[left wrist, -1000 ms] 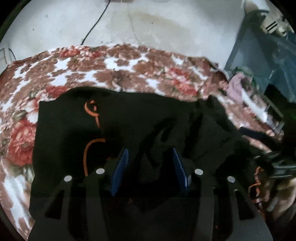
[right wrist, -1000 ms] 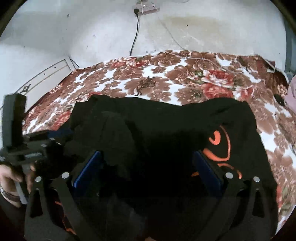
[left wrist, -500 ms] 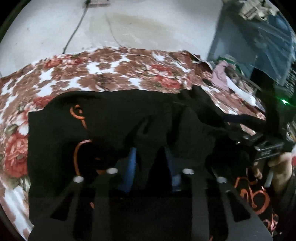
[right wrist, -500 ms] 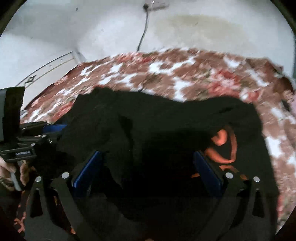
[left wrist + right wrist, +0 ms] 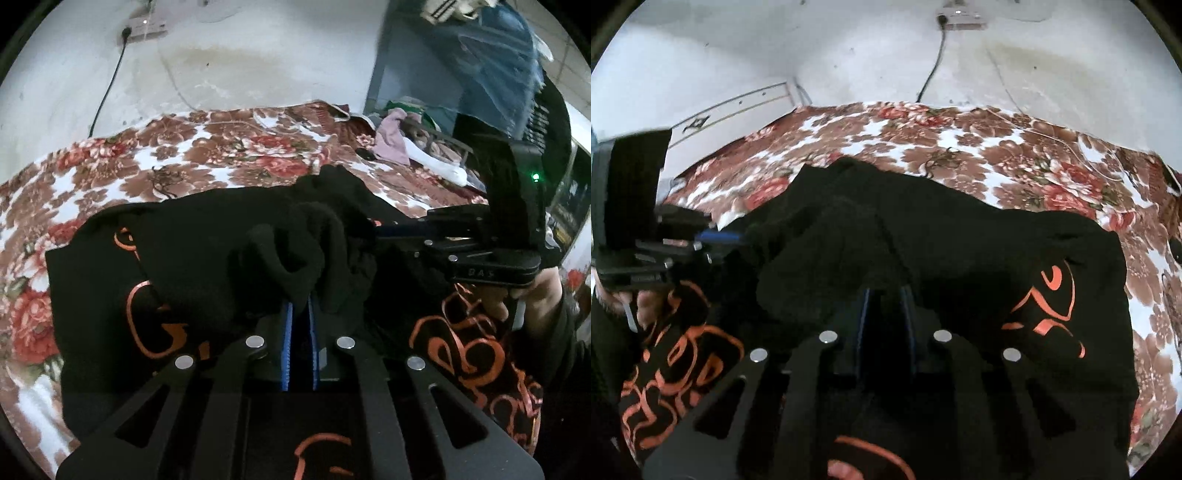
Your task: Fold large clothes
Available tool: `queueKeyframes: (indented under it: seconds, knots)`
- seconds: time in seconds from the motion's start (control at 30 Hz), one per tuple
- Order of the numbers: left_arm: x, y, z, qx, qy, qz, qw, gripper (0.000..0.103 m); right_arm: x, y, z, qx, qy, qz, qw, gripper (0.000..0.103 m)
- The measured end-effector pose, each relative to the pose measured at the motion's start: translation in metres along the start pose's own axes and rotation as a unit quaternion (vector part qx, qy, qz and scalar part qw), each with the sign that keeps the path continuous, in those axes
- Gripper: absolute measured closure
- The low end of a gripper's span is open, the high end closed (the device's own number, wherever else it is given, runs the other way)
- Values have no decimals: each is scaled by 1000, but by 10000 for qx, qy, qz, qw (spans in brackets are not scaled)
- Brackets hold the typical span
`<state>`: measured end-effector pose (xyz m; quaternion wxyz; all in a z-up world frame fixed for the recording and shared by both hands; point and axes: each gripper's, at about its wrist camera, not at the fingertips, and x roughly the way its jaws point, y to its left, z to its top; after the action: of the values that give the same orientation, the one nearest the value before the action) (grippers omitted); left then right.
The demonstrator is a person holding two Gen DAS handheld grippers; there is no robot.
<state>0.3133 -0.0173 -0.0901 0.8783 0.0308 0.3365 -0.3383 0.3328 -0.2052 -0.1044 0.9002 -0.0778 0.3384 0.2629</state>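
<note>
Since the earlier frames both pairs of blue pads have come together: the left gripper (image 5: 298,314) is now closed on a bunched fold of the black garment (image 5: 192,251), and the right gripper (image 5: 886,299), which stood wide open, is also pinched on the same cloth. The garment lies across the middle of both views, spread on the floral bedspread (image 5: 207,147), its far edge reaching the centre of the bed. In the left view the right gripper (image 5: 476,254) appears at the right side of the frame, and the person's hand (image 5: 535,295) holds its handle. I judge that the step in hand is grasping two points of an edge, so the next move calls for lifting both points together and carrying them over evenly. The cloth looks thick, soft and matte, rising in rounded lumps near the pads, with curved orange printed lines (image 5: 1049,306) on it.
</note>
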Motion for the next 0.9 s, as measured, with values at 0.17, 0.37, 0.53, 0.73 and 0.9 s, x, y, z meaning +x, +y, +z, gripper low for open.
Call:
queueKeyframes:
  seconds: [0.17, 0.37, 0.53, 0.73, 0.9]
  knots:
    - [-14, -17, -12, 606, 86, -81, 9981, 96, -8, 12, -7, -334, 205, 173, 9991, 86]
    - [1, -9, -27, 951, 648, 71, 9933, 91, -19, 15, -13, -567, 238, 296, 9977, 13]
    - [-15, -6, -25, 974, 477, -10, 9941, 51, -30, 16, -10, -582, -89, 430, 9973, 9]
    - [-18, -17, -21, 980, 293, -175, 9946, 44, 6, 38, -18, -1081, 242, 472, 9927, 9]
    - [22, -29, -28, 1095, 723, -128, 9913, 46, 32, 51, -33, -1384, 721, 452, 9867, 65]
